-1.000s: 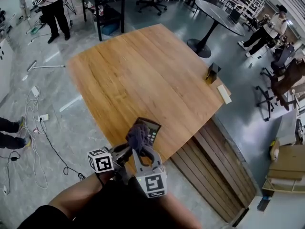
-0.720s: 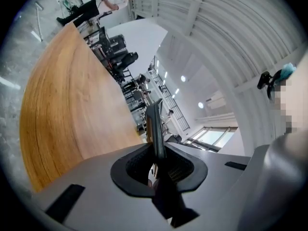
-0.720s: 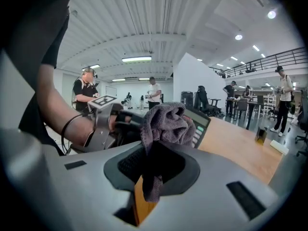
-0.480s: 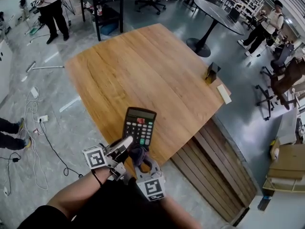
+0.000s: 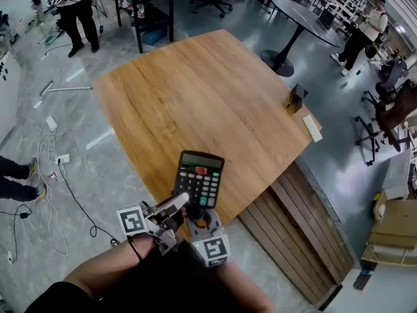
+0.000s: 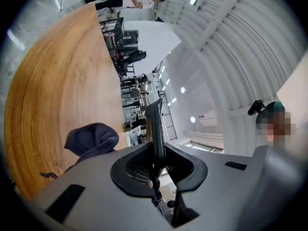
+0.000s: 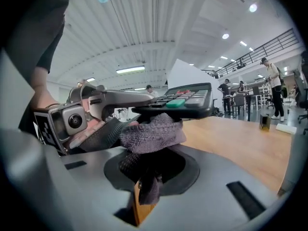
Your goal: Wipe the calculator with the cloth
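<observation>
Holding the black push-button calculator (image 5: 199, 178) by its near end, the left gripper (image 6: 156, 165) has its jaws pinched narrowly on the thin body. The calculator is in the air over the wooden table's (image 5: 195, 90) near edge, its long axis pointing away from the person. The right gripper (image 7: 144, 177) is clamped on the bunched purple-grey cloth (image 7: 153, 131), which sits just beneath that near end, under the upturned keys.

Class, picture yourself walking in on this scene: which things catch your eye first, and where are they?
The black calculator with one green key stands out, held up over the near edge of the broad wooden table by the left gripper. Just beneath its near end, the right gripper clamps a bunched dark purple-grey cloth.
</observation>
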Demonstrator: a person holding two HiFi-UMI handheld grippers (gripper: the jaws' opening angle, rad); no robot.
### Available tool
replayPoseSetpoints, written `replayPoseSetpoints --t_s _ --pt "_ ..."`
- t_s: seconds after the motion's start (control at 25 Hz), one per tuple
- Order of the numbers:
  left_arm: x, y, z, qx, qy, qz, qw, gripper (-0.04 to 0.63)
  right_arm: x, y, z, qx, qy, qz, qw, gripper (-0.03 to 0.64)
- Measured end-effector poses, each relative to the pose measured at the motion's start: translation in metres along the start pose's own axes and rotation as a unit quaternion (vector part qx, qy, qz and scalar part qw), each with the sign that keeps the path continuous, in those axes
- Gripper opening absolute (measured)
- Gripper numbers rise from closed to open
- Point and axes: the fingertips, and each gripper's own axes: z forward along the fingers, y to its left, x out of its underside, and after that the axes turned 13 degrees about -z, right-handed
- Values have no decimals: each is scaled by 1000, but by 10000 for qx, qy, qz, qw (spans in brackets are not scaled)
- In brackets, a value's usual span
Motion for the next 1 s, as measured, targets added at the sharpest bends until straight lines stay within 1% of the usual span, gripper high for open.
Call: replayPoseSetpoints --t_s 0.12,0.28,0.4,0.56,0.68,0.92,1.0 --pt "-10 4 -4 -46 -102 -75 9999 66 -1 -15 -4 262 -119 154 9995 60" --pt "-18 2 -8 -3 -173 -70 9998 66 10 -47 -20 843 -82 360 9958 60" --pt "-14 1 -5 30 -104 -144 9998 66 11 -66 -29 1150 -82 295 9929 60" --pt "1 1 0 65 78 -270 9996 66 7 -80 -29 1331 -142 266 9906 60" --pt "9 0 4 115 134 -451 9988 66 3 -74 -21 1231 -212 256 9918 60" --pt "16 -5 7 197 194 -648 9975 66 -18 -33 0 603 -408 -219 9971 60" --pt "18 -5 5 210 198 -690 9972 66 -19 -29 3 527 -457 -289 9971 60"
